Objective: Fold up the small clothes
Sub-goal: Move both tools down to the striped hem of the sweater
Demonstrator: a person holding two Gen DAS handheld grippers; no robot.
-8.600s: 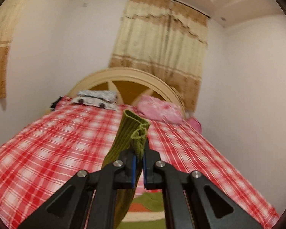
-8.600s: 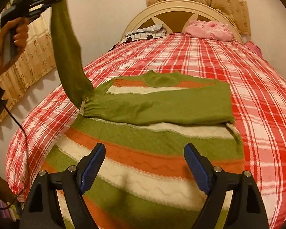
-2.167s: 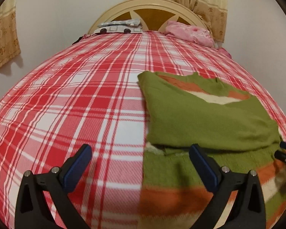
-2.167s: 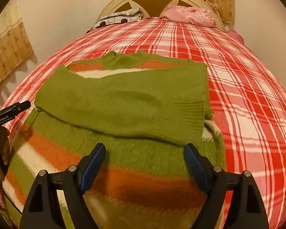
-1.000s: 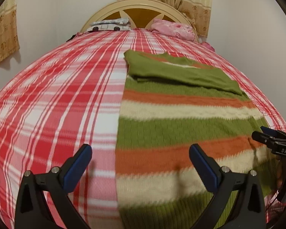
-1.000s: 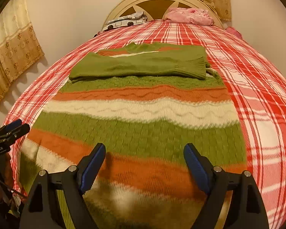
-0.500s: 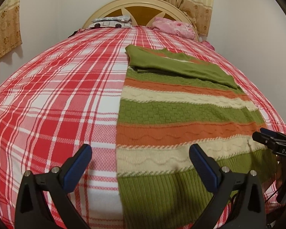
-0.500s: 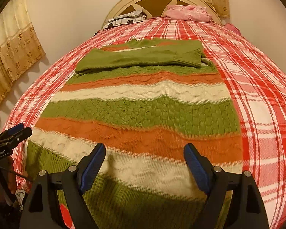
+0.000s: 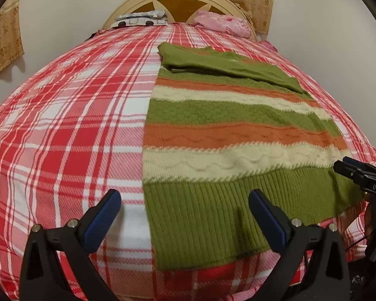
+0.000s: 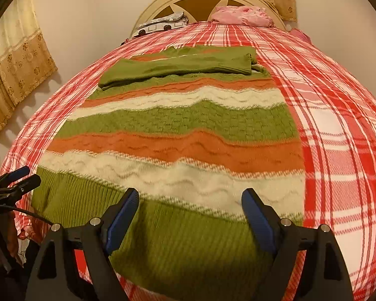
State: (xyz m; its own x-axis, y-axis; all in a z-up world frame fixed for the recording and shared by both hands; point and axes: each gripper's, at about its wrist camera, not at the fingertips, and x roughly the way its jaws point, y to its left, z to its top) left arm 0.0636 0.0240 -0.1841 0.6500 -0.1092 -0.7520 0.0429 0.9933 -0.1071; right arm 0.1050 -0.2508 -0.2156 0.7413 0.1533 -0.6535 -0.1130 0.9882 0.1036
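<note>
On the plaid bed (image 9: pixel 62 130) the striped sweater (image 9: pixel 225 125) lies flat, both green sleeves (image 10: pixel 178 69) folded across its chest. The left gripper (image 9: pixel 184 219) and right gripper (image 10: pixel 189 215) hover over the ribbed hem (image 10: pixel 188 238), jaws wide apart and empty. The hem fold looks next: each would need to pinch a hem corner and carry it toward the collar.

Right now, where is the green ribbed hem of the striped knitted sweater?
In both wrist views the green ribbed hem lies at the near edge of the red plaid bed cover, just ahead of the open right gripper and left gripper.
</note>
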